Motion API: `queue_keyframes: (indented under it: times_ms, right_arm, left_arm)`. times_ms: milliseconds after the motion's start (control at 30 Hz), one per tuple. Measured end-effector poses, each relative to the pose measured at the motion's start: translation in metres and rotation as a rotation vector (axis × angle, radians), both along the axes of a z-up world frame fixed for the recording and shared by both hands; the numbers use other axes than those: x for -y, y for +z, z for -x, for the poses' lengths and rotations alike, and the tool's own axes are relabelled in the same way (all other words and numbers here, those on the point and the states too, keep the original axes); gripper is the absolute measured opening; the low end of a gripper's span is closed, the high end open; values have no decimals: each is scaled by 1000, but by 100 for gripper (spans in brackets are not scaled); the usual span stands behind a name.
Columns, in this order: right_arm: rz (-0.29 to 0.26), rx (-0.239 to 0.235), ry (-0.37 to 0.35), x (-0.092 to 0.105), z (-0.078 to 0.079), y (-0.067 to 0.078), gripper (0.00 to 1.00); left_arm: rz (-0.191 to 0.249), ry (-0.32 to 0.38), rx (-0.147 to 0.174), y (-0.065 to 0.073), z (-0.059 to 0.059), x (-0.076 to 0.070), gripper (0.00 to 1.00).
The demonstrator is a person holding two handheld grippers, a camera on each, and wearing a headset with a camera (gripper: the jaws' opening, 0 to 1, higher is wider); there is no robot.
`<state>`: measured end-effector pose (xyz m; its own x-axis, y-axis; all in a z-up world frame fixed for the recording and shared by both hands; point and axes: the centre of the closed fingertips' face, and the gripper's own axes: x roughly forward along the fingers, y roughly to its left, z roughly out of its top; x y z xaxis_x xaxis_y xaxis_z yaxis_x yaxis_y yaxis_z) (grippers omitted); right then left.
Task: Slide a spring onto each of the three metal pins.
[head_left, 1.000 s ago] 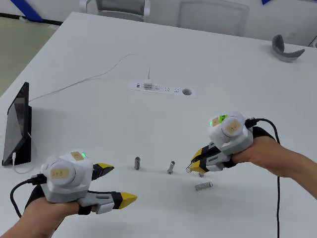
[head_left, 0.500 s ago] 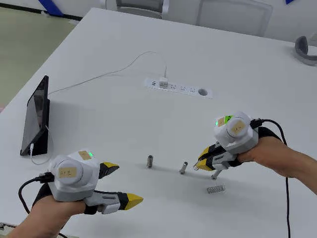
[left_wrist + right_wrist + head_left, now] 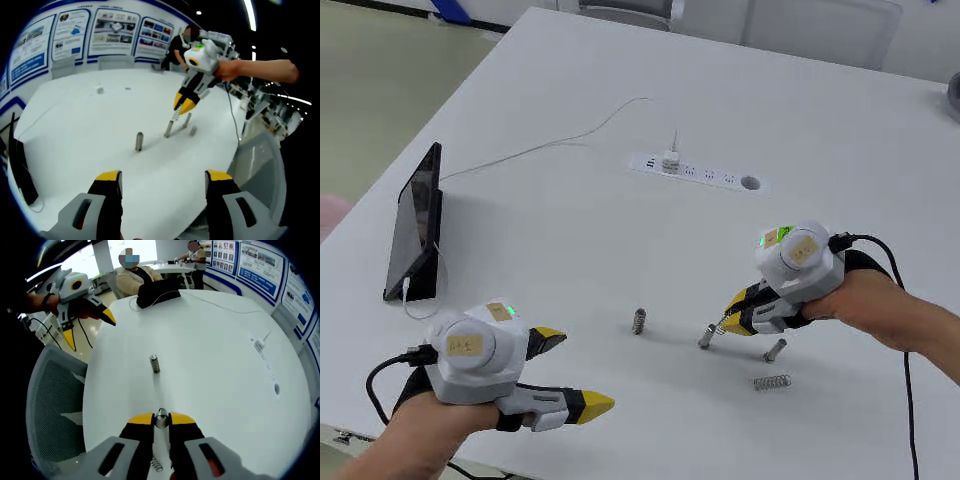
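Right tool (image 3: 730, 316) pinching spring (image 3: 161, 414) (at a pin (image 3: 707, 336)), left tool (image 3: 164, 176) spread

White table (image 3: 570, 250) bears three pins (image 3: 639, 320), loose spring (image 3: 772, 382), power strip (image 3: 695, 171), tablet (image 3: 415, 222).

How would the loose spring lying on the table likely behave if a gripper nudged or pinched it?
The loose spring lies on its side on the smooth white table, so a sideways nudge would probably roll it. Its open, thin-wire coils suggest it is light and would squash if pinched end to end, perhaps flicking away.
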<state>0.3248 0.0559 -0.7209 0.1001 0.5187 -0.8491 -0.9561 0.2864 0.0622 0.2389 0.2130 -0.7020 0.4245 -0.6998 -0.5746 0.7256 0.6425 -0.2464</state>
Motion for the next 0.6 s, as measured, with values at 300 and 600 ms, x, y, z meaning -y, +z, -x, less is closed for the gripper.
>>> queue_keyframes:
  times_ms: [300, 600]
  right_arm:
    - [3, -2, 5, -4, -3, -4, 13]
    - [17, -10, 19, -6, -2, -11, 13]
  left_arm:
    - [4, 9, -4, 1, -1, -3, 68]
    - [7, 15, -11, -1, 0, -4, 68]
